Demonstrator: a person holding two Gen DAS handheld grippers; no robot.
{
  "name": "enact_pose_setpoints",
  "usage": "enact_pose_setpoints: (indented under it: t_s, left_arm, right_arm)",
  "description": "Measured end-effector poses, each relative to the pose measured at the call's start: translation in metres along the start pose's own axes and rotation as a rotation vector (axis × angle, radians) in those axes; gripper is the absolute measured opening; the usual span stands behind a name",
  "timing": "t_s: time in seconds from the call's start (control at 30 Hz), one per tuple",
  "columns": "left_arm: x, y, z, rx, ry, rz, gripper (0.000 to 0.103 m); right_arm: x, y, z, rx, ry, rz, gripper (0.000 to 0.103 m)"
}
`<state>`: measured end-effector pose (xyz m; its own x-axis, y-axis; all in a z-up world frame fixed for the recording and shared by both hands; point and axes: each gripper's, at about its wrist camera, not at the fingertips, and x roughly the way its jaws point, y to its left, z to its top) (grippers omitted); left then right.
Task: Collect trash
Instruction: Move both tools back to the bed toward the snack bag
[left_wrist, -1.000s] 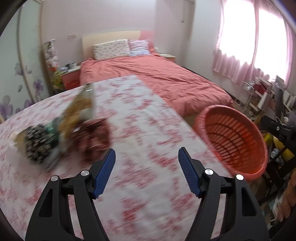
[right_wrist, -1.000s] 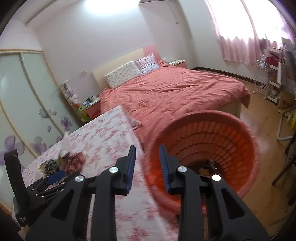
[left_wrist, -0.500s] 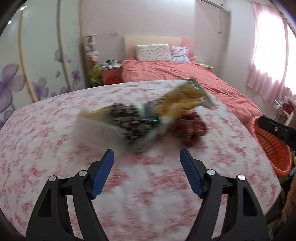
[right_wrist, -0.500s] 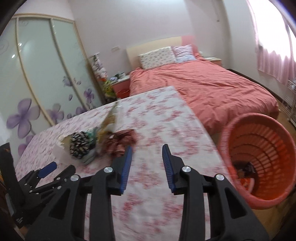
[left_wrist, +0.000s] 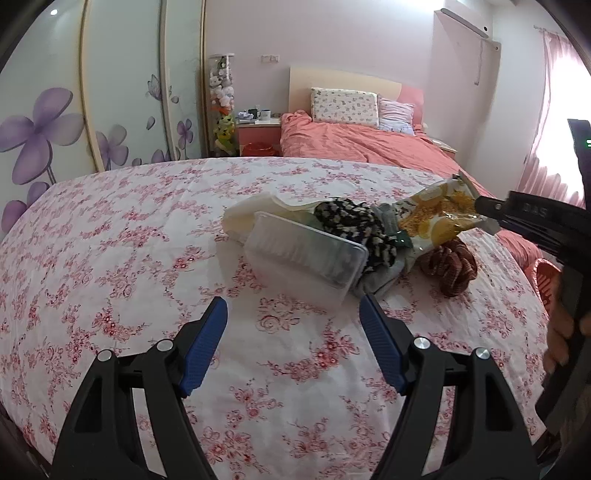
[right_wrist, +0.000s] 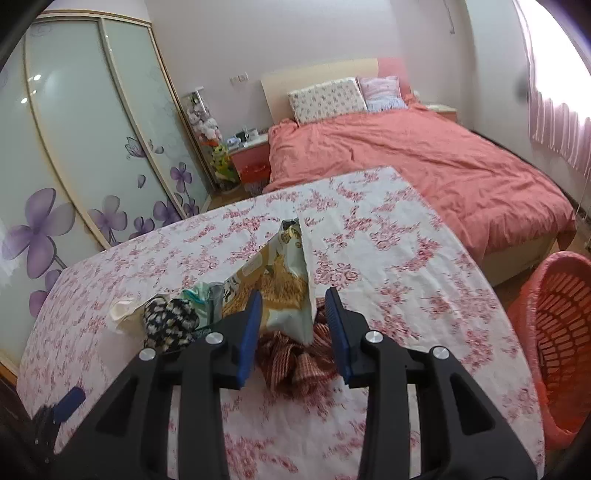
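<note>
Trash pile still on table (left_wrist: 110, 240), nothing binned yet. Right gripper (right_wrist: 294, 314) half-open round snack bag (right_wrist: 280, 280), basket (right_wrist: 561, 332) right of it; left gripper (left_wrist: 293, 325) wide open, empty.

Trash pile is sitting on the tabletop (left_wrist: 110, 229), toward its right side. Plastic container (left_wrist: 303, 258) is lying at the pile's front left, patterned cloth (left_wrist: 354, 225) leaning behind it, snack bag (left_wrist: 439, 218) sticking up to the right, checked cloth (left_wrist: 452, 267) lying under the bag. Left gripper (left_wrist: 293, 343) is hovering in front of the container. Right gripper (right_wrist: 295, 328) is straddling the bag's near end. Basket (right_wrist: 561, 332) is standing off the tabletop's right edge. Bed (right_wrist: 406, 155) is lying behind the tabletop.
</note>
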<state>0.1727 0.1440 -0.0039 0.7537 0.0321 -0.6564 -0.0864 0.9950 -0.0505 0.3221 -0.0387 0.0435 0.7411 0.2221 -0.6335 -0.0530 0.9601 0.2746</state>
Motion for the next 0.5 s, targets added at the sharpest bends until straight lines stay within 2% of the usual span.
enact_pose_setpoints:
  t_s: [0.07,0.1,0.13,0.2,0.33,0.5]
  left_arm:
    - [0.001,0.003,0.001,-0.005,0.002,0.001,0.073]
    - [0.003,0.004,0.001,-0.007,0.003,0.002,0.073]
    - [0.003,0.006,0.001,-0.009,0.004,0.002,0.073]
    - [0.004,0.009,0.001,-0.014,0.005,0.004,0.073]
    - [0.006,0.013,0.0,-0.026,0.013,0.003,0.073]
    - [0.003,0.016,0.003,-0.041,0.009,-0.002,0.073]
  right_arm:
    - [0.011,0.002,0.002,-0.001,0.024,0.004,0.035]
    - [0.015,0.004,0.003,-0.007,0.032,0.003,0.032]
    - [0.018,0.007,0.003,-0.017,0.042,0.002,0.021]
    - [0.02,0.009,0.001,-0.033,0.05,0.009,0.018]
    - [0.008,0.014,-0.011,-0.075,0.018,0.008,0.012]
    - [-0.022,0.011,-0.019,-0.074,-0.052,0.004,0.011]
